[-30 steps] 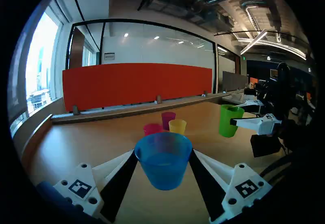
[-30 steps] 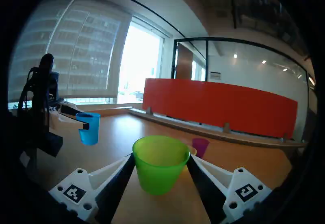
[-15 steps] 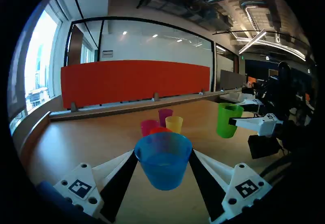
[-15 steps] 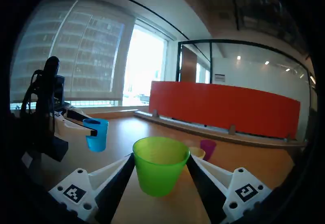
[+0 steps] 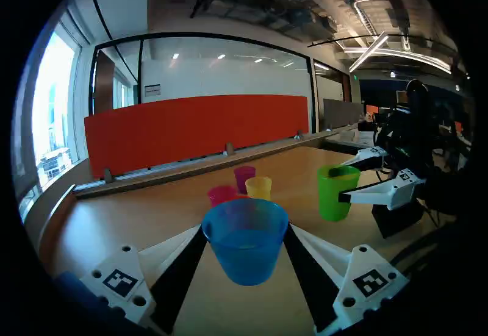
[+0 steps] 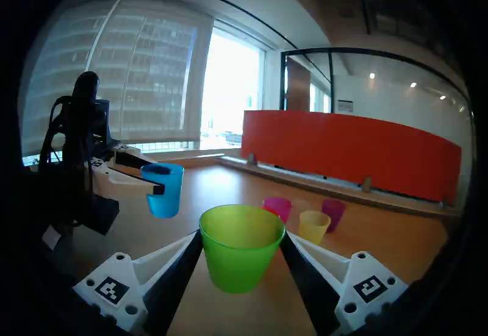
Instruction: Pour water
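1. Left gripper view, left edge: a window [image 5: 52, 128] and an orange partition [image 5: 195, 125] stand behind the wooden table [image 5: 122, 220].
2. Bottom centre: we see the left gripper [image 5: 245, 233] with both fingers pressed against the sides of a blue cup [image 5: 245, 250], which is held upright above the table. Through its translucent wall we read a water line about halfway up.
3. Just behind the blue rim stand three small cups close together: a pink cup [image 5: 219, 194], a purple cup [image 5: 244, 176] and a yellow cup [image 5: 258, 187]. The blue rim hides the base of the pink cup.
4. Right: the right gripper [image 5: 341, 185] clasps a green cup [image 5: 332, 193] upright, one finger on each side. We cannot tell whether its base touches the table. The hand behind it is dark and hard to make out.
5. Right gripper view, left: the left gripper appears side-on in front of roller blinds [image 6: 122, 92], carrying the blue cup. From here the cup's wall conceals its contents.
6. Centre: the right gripper's own fingers press on either side of the green cup. We cannot tell whether it holds water. The two held cups are apart.
7. Right: from this angle the small cups stand separated on the table in the order pink, yellow, purple.
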Demonstrator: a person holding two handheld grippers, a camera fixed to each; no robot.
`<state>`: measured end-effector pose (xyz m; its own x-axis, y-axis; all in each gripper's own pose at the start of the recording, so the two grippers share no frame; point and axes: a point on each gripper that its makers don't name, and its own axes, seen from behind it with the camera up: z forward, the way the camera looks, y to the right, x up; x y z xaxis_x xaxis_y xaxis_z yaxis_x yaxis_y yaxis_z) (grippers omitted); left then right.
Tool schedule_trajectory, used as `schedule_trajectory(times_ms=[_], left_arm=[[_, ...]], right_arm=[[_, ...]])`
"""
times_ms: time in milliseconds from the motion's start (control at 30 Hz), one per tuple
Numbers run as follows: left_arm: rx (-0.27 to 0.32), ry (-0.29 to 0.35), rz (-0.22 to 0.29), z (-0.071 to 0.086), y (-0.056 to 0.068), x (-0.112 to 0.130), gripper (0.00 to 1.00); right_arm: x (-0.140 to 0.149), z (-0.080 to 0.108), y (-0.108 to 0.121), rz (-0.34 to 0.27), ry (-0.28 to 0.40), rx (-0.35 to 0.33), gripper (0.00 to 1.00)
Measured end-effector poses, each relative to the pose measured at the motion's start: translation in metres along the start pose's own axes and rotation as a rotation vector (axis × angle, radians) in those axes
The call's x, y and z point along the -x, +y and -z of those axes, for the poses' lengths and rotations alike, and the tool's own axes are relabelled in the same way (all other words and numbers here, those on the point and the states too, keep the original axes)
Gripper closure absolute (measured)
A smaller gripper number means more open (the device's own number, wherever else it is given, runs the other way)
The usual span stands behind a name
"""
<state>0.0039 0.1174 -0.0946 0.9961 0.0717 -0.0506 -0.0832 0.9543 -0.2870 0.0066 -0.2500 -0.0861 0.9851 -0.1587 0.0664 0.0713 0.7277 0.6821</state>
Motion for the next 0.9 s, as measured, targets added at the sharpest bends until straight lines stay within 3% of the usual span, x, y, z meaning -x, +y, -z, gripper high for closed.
schedule_trajectory(times_ms=[900], left_arm=[[0.015, 0.033, -0.241, -0.008, 0.019, -0.03, 0.13]], right_arm=[[0.009, -0.015, -0.024, 0.013, -0.034, -0.121, 0.07]])
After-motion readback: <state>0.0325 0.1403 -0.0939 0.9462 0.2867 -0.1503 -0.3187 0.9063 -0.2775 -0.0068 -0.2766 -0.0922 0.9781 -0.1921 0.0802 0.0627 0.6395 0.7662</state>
